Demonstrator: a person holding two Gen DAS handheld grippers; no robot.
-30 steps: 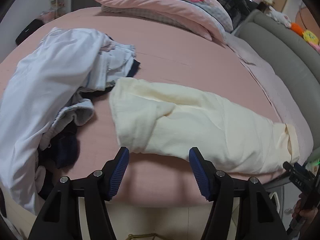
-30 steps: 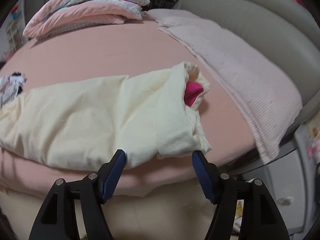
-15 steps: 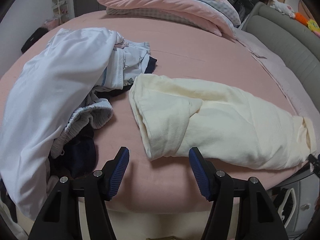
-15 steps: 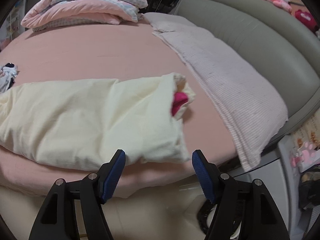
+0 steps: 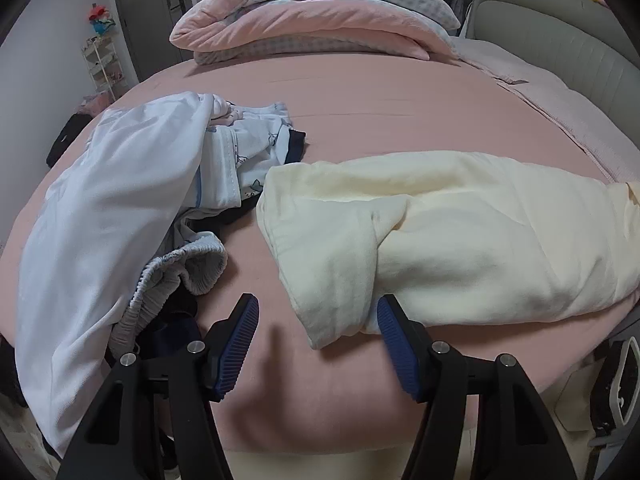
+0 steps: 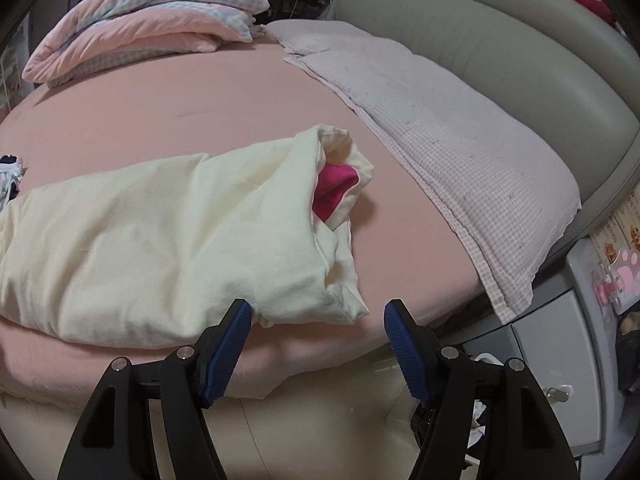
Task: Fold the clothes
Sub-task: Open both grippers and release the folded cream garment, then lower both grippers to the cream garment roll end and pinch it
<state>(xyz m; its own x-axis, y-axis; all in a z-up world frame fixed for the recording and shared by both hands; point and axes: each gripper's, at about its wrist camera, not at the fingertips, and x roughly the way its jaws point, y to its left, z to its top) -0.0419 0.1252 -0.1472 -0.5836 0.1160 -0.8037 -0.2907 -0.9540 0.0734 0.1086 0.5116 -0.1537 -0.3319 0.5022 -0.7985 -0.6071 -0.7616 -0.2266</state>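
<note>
While a cream garment (image 5: pixel 460 240) is stretched lengthwise across the middle of the pink bed (image 5: pixel 360 120), a magenta lining (image 6: pixel 332 192) is exposed at its open end near the centre of the right wrist view. Both the left gripper (image 5: pixel 316 336) and the right gripper (image 6: pixel 318 336) are held with jaws apart and nothing clamped, each framing a near corner of the garment at the lower frame edge. A pile of white and blue clothes (image 5: pixel 120 208) is seen at the left, a folded pink quilt (image 5: pixel 312 12) at the top.
</note>
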